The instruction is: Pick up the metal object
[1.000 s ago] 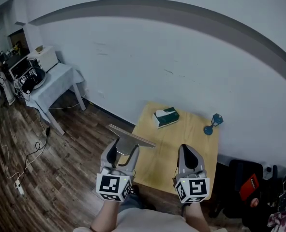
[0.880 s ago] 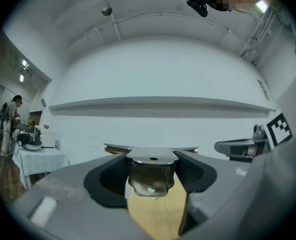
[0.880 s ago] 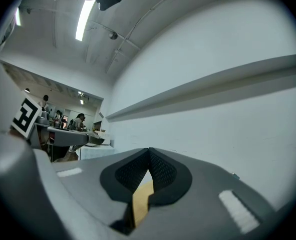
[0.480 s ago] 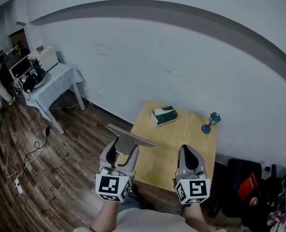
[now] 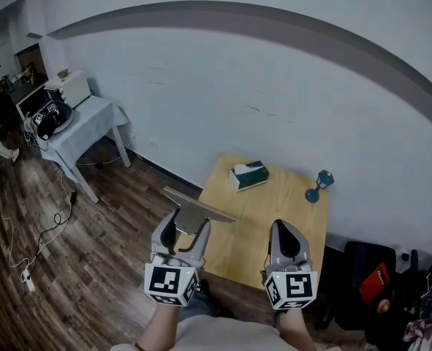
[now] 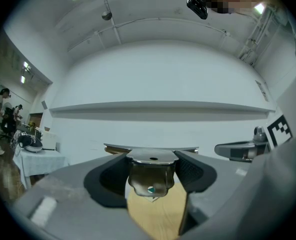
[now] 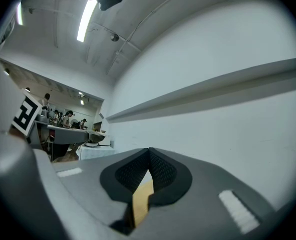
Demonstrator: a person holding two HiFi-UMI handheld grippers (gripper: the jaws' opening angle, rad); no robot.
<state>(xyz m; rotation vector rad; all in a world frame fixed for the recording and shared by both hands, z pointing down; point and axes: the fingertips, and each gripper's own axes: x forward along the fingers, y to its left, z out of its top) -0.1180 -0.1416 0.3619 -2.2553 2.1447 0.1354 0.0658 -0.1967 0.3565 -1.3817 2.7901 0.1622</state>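
Note:
My left gripper (image 5: 187, 229) is shut on a flat metal object (image 5: 198, 205), a steel blade with a folded handle plate, held above the near left corner of the wooden table (image 5: 289, 196). In the left gripper view the metal object (image 6: 152, 173) sits clamped between both pads, its long edge running crosswise. My right gripper (image 5: 286, 241) hangs over the table's near edge, shut with nothing in it; its pads (image 7: 160, 171) meet at the tips.
A green tissue box (image 5: 249, 175) lies at the far side of the table and a small blue stand (image 5: 319, 185) at its far right. A cloth-covered table (image 5: 80, 126) with equipment stands at the left wall. Bags (image 5: 380, 280) sit on the floor at right.
The head view has shifted very slightly. Both grippers and the held metal object stay where they were. A person at the far left has moved.

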